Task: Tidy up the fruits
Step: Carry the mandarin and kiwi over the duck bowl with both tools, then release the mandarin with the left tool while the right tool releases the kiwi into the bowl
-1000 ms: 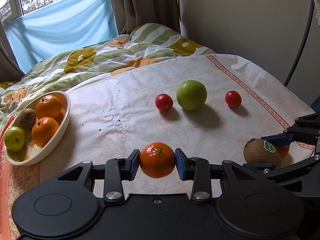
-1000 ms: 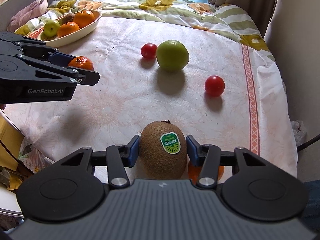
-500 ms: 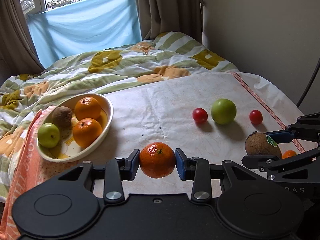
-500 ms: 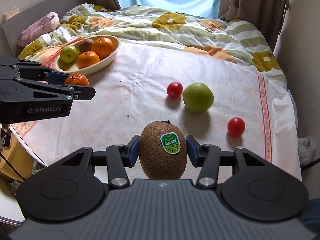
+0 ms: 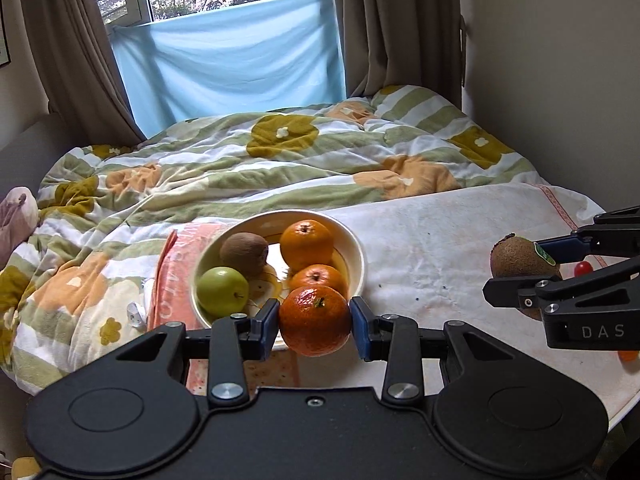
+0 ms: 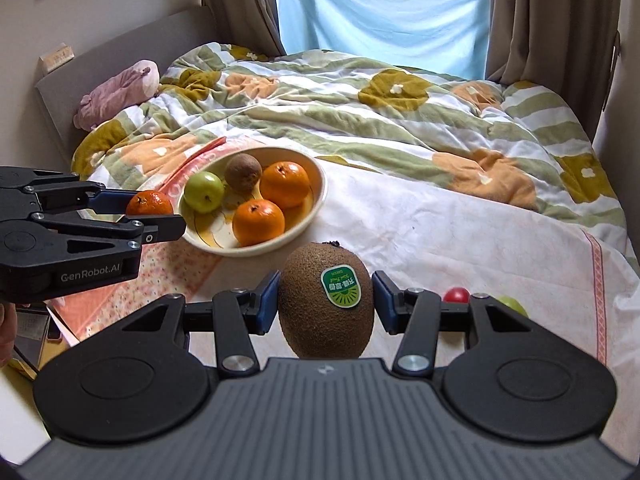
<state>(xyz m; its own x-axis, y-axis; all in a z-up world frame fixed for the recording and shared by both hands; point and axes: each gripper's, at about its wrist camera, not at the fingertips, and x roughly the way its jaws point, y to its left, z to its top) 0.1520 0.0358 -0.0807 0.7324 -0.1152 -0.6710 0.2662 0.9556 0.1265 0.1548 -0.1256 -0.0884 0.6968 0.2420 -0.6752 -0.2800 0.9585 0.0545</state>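
My left gripper (image 5: 314, 322) is shut on a mandarin (image 5: 314, 320), held in the air at the near rim of the cream bowl (image 5: 358, 258). In the bowl lie two oranges (image 5: 306, 243), a kiwi (image 5: 244, 252) and a green apple (image 5: 222, 291). My right gripper (image 6: 326, 306) is shut on a stickered kiwi (image 6: 326, 304), raised over the white cloth in front of the bowl (image 6: 308, 216). From the right wrist view the left gripper (image 6: 160, 216) hangs at the bowl's left rim. A red tomato (image 6: 457, 294) and a green apple (image 6: 512, 305) peek out behind the right fingers.
The bowl sits on a white cloth (image 5: 440, 248) spread over a bed with a flowered quilt (image 5: 280, 160). An orange patterned cloth (image 5: 172, 276) lies under the bowl's left side. A pink plush toy (image 6: 116, 96) rests by the headboard. A curtained window (image 5: 228, 60) is behind.
Both grippers have risen and swung left toward the bowl with their fruit. The bowl now lies straight ahead; the loose tomatoes and green apple have slipped to the right edge.
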